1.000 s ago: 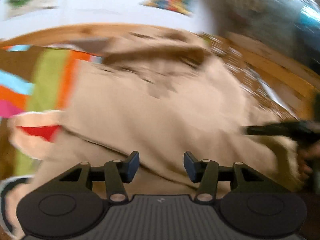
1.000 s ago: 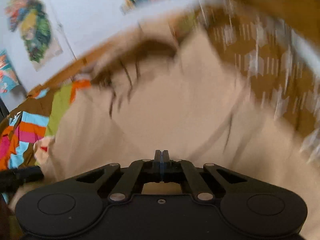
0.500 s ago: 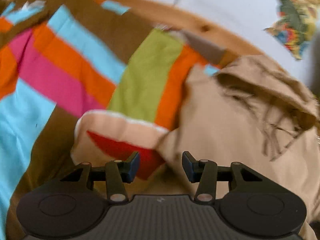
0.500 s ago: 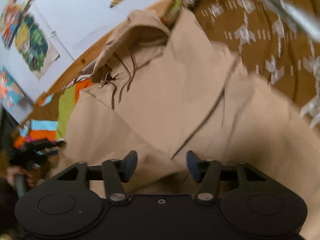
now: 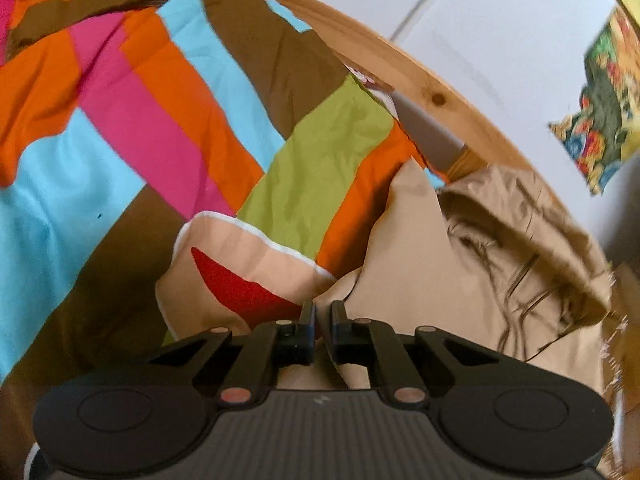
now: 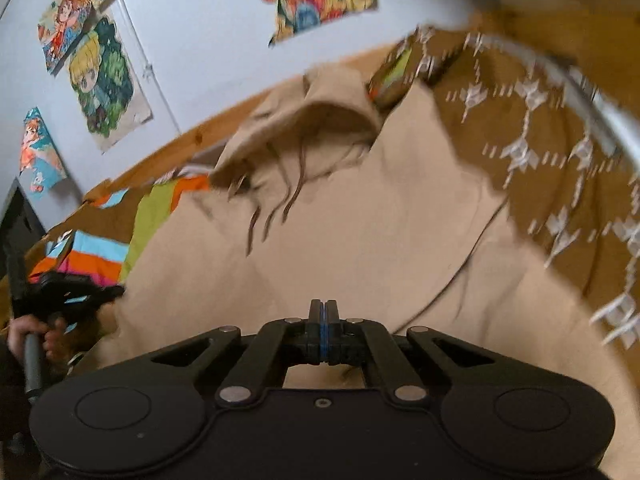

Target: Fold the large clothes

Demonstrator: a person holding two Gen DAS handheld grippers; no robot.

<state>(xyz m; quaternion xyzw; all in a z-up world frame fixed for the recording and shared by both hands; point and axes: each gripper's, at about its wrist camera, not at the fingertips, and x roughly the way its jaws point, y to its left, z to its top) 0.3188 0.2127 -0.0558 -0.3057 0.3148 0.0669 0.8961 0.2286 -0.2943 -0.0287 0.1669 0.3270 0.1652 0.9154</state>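
left gripper (image 5: pixel 322 322): we see jaws nearly closed, pinching the beige hoodie (image 5: pixel 432 280) edge — thin bite, may slip
right gripper (image 6: pixel 324 320): jaws together; cloth between them — cannot tell
risk: uneven pull skews fold

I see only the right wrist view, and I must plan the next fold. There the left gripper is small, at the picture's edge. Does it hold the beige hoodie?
Observer: Yes. The left gripper is shut on a fold of the hoodie.
Operator: What lies beside that grip?
Observer: Just left of it, a peach cloth piece with a red shape and white edging lies on the striped blanket.
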